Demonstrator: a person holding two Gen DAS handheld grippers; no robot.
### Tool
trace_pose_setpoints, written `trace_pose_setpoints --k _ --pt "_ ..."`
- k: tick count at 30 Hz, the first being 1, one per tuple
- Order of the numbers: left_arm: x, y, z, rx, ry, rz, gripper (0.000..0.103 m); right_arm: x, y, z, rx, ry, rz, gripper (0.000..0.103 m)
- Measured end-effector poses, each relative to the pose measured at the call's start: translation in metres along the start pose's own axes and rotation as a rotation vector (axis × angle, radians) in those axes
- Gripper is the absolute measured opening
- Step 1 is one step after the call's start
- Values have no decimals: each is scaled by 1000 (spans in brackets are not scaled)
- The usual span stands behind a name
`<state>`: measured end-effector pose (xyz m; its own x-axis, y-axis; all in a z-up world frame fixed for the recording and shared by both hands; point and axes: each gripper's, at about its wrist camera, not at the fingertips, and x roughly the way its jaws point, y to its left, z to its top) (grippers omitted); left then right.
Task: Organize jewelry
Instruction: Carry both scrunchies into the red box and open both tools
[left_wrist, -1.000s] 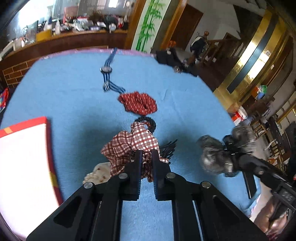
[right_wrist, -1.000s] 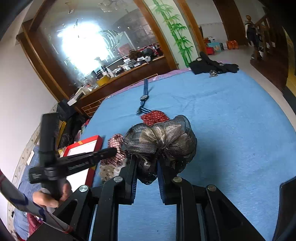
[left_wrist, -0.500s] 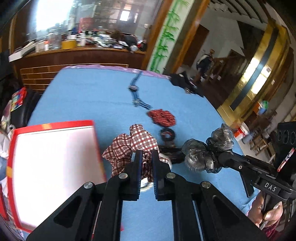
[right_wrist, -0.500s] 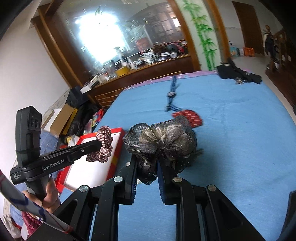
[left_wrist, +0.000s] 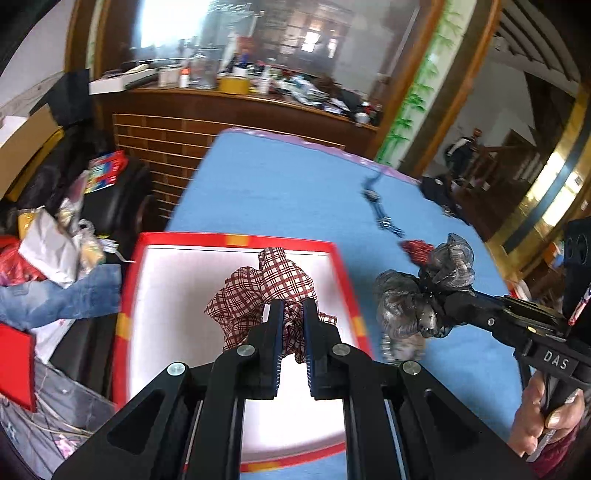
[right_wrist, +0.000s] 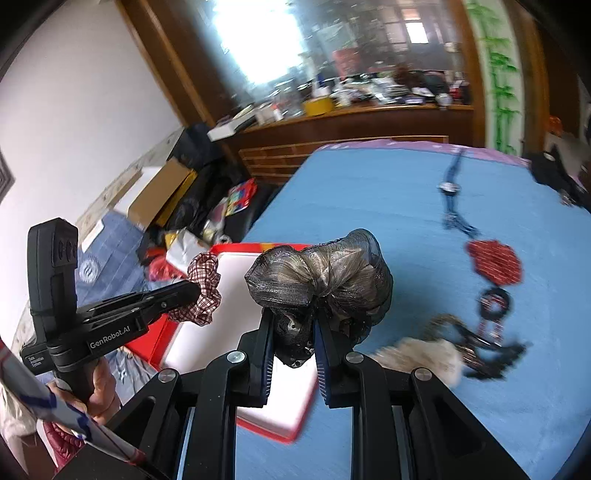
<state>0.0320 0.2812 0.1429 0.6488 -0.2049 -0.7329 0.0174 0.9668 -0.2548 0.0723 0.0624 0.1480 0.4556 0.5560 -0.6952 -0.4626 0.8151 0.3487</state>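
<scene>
checked cloth scrunchie (left_wrist: 266, 291) sits clamped in our left tool (left_wrist: 293, 317) above the red box (left_wrist: 236, 240); our right tool (right_wrist: 293, 332) pinches the grey scrunchie (right_wrist: 321, 273) beside it. nothing lies inside yet; several pieces wait on the blue table (right_wrist: 369, 192) ahead.

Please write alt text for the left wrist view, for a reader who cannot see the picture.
The left gripper holds a red checked scrunchie above a red-rimmed white box on a blue table. To the right, the right gripper holds a grey shiny scrunchie; a watch lies farther back.
</scene>
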Motion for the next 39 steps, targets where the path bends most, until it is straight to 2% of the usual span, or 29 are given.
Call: trace_pose_setpoints --k 8,12,21,25,28,30,32,39 --pt "32 55 17 -50 29 72 10 84 46 31 -53 84 23 22" --pt "56 69 24 -61 54 108 10 118 51 41 -47 115 16 22" --pt "82 81 28 -68 73 113 10 167 42 47 -23 173 -22 22" --pt "86 82 26 -64 67 106 10 180 33 47 6 190 -21 25" --pt "86 85 26 -78 59 103 24 183 29 46 25 196 4 28" --pt "86 87 27 -87 54 98 28 183 27 46 36 200 17 33" --pt "85 88 28 -95 53 90 33 179 26 47 49 196 36 47" --pt "66 80 31 -93 22 88 36 147 20 50 69 143 76 49"
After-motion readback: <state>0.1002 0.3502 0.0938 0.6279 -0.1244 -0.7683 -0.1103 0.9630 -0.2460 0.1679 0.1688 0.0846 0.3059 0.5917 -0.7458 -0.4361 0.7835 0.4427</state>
